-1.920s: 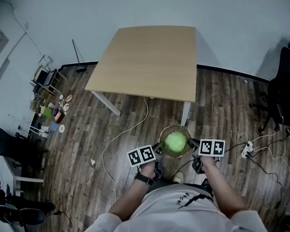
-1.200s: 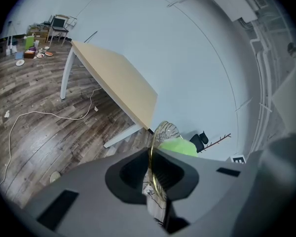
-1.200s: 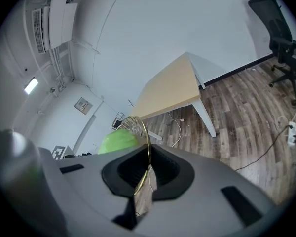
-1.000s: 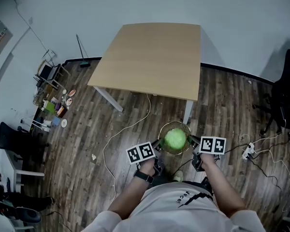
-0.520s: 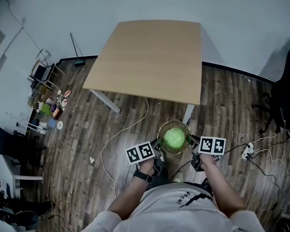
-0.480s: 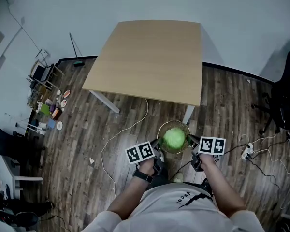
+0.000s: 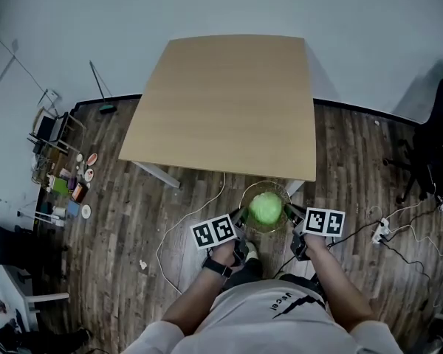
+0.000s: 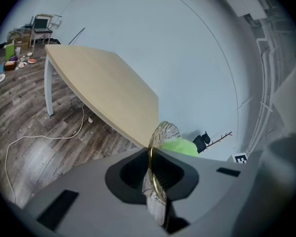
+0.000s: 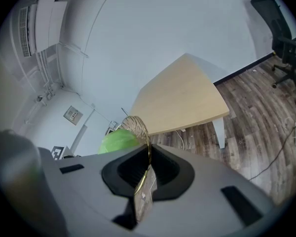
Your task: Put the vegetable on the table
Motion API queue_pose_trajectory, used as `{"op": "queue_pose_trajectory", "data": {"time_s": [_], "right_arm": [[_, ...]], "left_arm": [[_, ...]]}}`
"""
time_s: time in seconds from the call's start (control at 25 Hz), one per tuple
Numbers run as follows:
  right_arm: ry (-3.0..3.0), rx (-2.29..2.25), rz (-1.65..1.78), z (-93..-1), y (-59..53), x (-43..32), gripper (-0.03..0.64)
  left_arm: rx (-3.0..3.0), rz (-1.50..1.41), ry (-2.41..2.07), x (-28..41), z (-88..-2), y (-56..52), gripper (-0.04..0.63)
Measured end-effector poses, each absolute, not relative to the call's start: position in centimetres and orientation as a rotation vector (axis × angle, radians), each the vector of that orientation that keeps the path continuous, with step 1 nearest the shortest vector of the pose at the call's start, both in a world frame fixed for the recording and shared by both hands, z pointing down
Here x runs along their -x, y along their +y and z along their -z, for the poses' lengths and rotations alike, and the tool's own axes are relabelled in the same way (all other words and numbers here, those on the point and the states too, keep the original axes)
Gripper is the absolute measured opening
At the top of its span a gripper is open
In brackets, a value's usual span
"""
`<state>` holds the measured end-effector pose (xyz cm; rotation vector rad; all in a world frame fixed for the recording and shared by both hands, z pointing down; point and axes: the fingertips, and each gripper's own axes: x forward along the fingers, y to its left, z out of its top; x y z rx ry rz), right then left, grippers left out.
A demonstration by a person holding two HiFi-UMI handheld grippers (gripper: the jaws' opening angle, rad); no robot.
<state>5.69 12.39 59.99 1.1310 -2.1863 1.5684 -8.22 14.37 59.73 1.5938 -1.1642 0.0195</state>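
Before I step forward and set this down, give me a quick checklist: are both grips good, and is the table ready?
1. The left gripper is shut on the gold rim of the clear glass bowl: ok.
2. The right gripper is shut on the opposite rim: ok.
3. The round green vegetable sits inside the bowl: ok.
4. The light wooden tabletop is bare where the bowl would land: ok.
5. Bowl above the tabletop: not ok. In the head view it hangs over the floor, short of the near edge.
6. Bowl level: cannot tell.
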Motion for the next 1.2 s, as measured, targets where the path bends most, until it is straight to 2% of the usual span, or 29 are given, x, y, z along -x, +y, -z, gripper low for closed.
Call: {"op": "queue_pose_trajectory", "data": {"time_s": [0.32, 1.2], "right_arm": [[-2.163, -1.203, -1.589, -60.5, 8.4, -3.2, 0.026], [-2.122, -1.058, -1.539, -65.2, -9.5, -3.0, 0.026]], "left_arm": [[-1.614, -0.056, -1.121, 10.8, -60.5, 9.3, 0.031], [-1.511, -0.029, -1.228, 10.8, -65.8, -6.8, 0.025]]}}
